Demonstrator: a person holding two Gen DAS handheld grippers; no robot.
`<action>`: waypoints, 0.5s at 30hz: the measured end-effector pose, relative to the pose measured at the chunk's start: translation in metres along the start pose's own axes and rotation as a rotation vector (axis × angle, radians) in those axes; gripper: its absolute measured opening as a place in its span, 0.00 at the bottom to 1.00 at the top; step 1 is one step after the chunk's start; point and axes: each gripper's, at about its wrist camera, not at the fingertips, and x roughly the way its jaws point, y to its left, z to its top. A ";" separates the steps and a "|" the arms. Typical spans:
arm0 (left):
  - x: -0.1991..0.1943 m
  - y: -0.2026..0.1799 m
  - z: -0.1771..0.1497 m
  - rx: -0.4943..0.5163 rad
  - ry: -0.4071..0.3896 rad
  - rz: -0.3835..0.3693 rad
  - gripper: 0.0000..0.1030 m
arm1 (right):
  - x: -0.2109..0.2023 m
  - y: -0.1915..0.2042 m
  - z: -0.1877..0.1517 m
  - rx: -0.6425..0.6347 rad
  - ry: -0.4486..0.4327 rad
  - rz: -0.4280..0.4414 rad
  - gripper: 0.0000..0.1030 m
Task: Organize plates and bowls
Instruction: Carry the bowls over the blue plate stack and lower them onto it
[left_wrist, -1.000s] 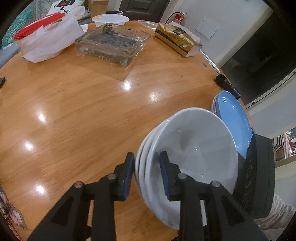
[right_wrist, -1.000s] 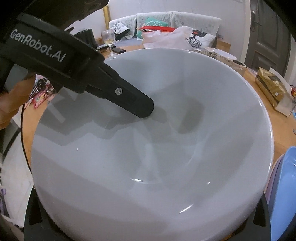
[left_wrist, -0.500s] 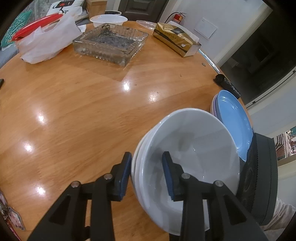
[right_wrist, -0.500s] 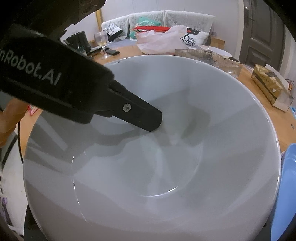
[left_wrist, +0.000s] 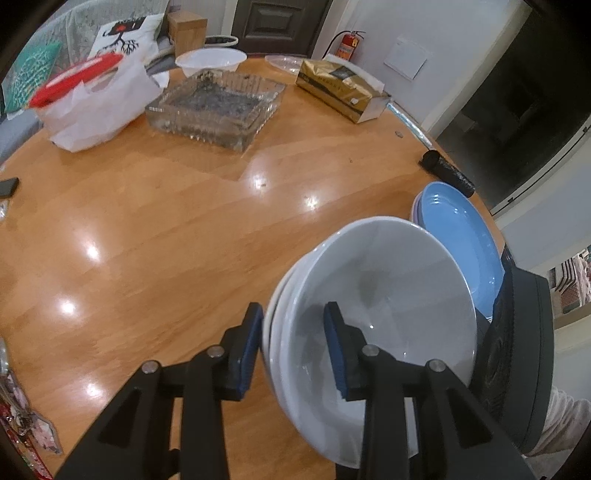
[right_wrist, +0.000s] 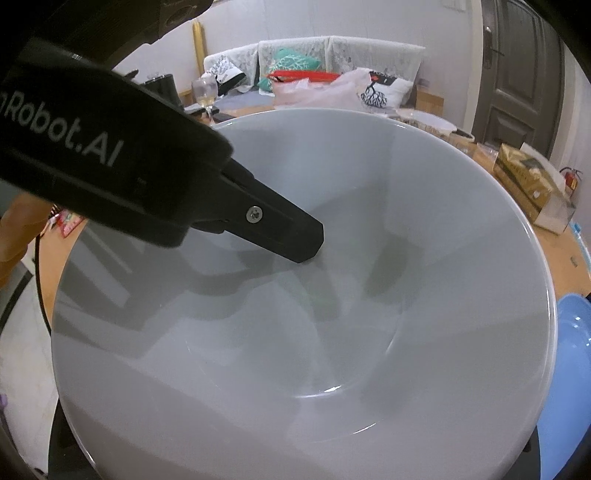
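Note:
A stack of white bowls (left_wrist: 384, 295) stands tilted at the table's near right edge. My left gripper (left_wrist: 293, 332) straddles the stack's near rim, one blue pad outside and one inside, with a small gap showing at the outer pad. The top white bowl (right_wrist: 332, 295) fills the right wrist view, where the left gripper's inner finger (right_wrist: 280, 236) rests inside it. A blue plate (left_wrist: 461, 236) lies on a pale plate behind the bowls and also shows in the right wrist view (right_wrist: 569, 369). My right gripper's body (left_wrist: 517, 354) sits behind the bowls; its fingers are hidden.
On the round wooden table (left_wrist: 166, 229) are a glass tray (left_wrist: 218, 107), a white plastic bag with a red lid (left_wrist: 88, 103), a white bowl (left_wrist: 210, 59), a gold box (left_wrist: 340, 88) and a black roll (left_wrist: 447, 173) by the far right edge.
The left gripper's jaws have widened slightly around the bowl rim. The bowl stack has tilted and shifted a little, and both cameras have moved slightly.

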 end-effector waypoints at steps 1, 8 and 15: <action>-0.002 -0.001 0.000 0.003 -0.004 0.003 0.28 | -0.003 0.001 0.001 -0.003 -0.007 -0.001 0.99; -0.024 -0.018 0.006 0.028 -0.039 0.021 0.28 | -0.025 -0.002 0.007 -0.008 -0.045 -0.012 0.99; -0.039 -0.042 0.013 0.057 -0.064 0.029 0.28 | -0.046 -0.009 0.009 -0.009 -0.076 -0.030 0.99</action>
